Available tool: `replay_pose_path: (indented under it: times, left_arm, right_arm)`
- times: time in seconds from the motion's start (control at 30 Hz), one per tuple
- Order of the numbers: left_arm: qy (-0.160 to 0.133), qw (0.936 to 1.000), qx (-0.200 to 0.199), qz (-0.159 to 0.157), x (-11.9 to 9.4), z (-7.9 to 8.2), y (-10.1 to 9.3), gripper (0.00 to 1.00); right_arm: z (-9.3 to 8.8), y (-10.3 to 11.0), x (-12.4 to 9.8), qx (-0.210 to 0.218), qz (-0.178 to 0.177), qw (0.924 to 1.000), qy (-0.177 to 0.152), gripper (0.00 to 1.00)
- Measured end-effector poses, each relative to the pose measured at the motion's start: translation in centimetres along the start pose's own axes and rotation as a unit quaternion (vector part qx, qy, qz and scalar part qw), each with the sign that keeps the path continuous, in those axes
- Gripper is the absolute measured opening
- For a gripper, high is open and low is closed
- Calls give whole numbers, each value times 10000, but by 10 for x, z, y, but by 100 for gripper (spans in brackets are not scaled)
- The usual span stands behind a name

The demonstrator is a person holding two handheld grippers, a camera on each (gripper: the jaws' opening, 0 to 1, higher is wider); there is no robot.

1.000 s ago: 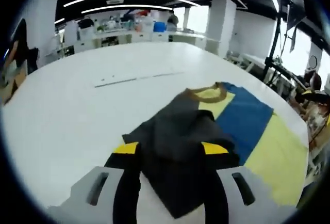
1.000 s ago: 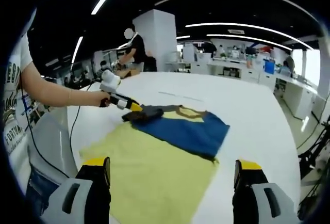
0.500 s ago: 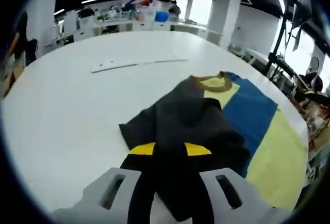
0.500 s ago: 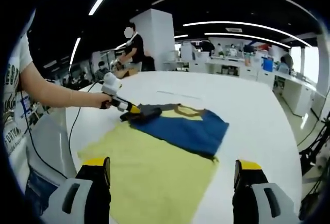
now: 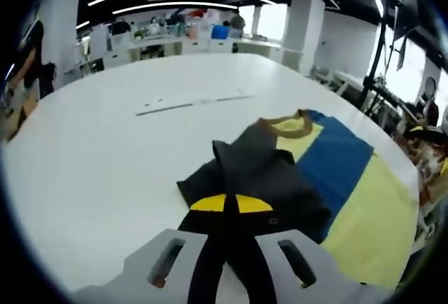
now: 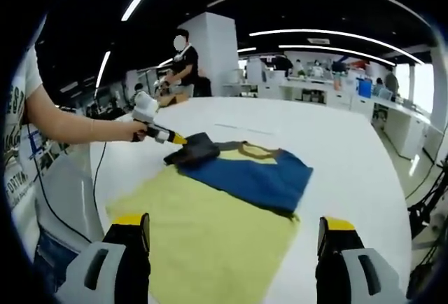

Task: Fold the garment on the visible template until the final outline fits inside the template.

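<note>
We had our left gripper (image 5: 231, 204) clamped on the dark sleeve (image 5: 255, 178) at frame centre; our right gripper (image 6: 234, 230) stayed spread and empty. The garment (image 6: 245, 171) lay mostly unfolded.

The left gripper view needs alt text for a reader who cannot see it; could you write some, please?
The left gripper, jaws shut, pinches the dark sleeve of a garment with blue and yellow bands, lying on a large white table. An open-plan office lies behind.

Left gripper (image 5: 225, 204) fingers pinched together; right gripper (image 6: 234, 228) fingers spread wide.
</note>
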State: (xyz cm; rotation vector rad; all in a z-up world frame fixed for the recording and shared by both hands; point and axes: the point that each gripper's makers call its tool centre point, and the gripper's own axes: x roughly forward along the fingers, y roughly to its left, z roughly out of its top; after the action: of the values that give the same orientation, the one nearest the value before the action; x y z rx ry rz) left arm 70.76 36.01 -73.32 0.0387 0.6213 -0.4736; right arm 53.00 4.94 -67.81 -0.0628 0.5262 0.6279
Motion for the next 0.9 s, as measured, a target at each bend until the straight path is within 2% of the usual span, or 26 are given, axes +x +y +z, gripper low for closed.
replay_pose_path:
  times: [0.2,0.33,0.47,0.73,0.83,0.9]
  left_arm:
    - [-369,9992,20,179,-32,22,15,0]
    - [-493,9984,117,263,-47,31,19,0]
    - [-620,9977,142,232,-59,42,18,0]
    - [-1069,9937,328,64,-77,82,-2,0]
    - [-1122,9924,459,193,-85,92,-2,0]
    - [-1233,9910,379,360,-94,98,6,0]
  right_arm:
    - [2,4,2,-44,77,10000,-18,99]
    - [3,6,5,-87,129,9999,-6,99]
    - [4,9,5,-118,175,9998,-23,99]
    - [6,11,5,-177,215,9996,-23,99]
    - [6,12,4,-194,222,9996,-26,99]
    - [7,12,3,-204,214,9996,-30,99]
